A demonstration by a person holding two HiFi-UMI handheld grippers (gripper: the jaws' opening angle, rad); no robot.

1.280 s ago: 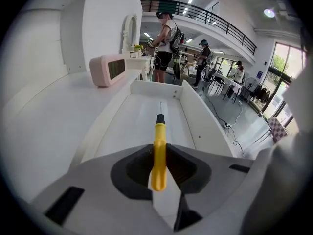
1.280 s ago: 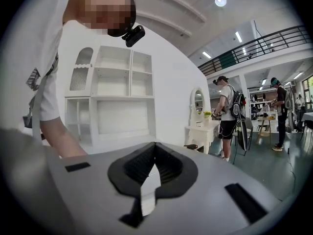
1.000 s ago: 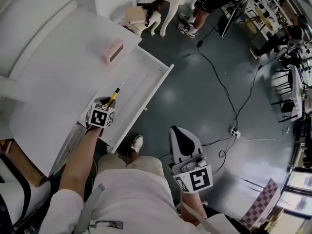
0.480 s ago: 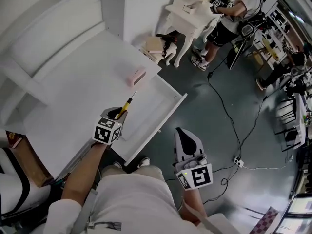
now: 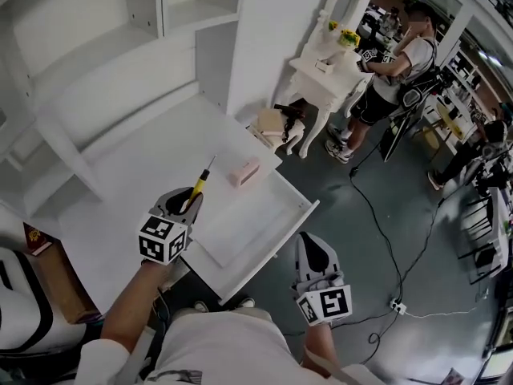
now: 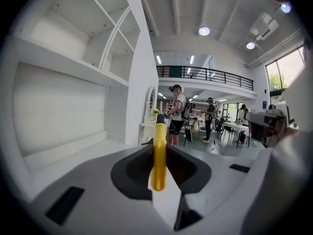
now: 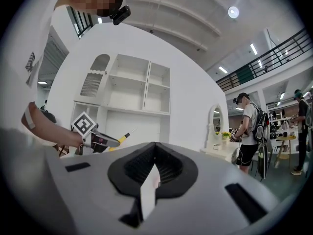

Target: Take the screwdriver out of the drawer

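My left gripper [image 5: 183, 205] is shut on the yellow handle of the screwdriver [image 5: 198, 188]. It holds the tool in the air over the white desk top [image 5: 120, 191], its thin metal shaft pointing up and away. In the left gripper view the yellow handle [image 6: 159, 155] stands clamped between the jaws. The white drawer [image 5: 276, 235] below stays pulled out, and its visible floor looks bare. My right gripper [image 5: 315, 255] hangs shut and empty over the dark floor, to the right of the drawer. In the right gripper view the left gripper [image 7: 95, 140] shows with the screwdriver [image 7: 122, 137].
A small pink box [image 5: 245, 171] lies on the desk by the drawer's back corner. White shelves [image 5: 144, 22] rise behind the desk. A white vanity table [image 5: 325, 66] and a standing person [image 5: 393, 58] are beyond. A black cable [image 5: 383, 231] crosses the floor.
The left gripper has risen with the screwdriver, from the drawer to above the desk top. The right gripper has drifted a little. The head view has tilted up towards the shelves.
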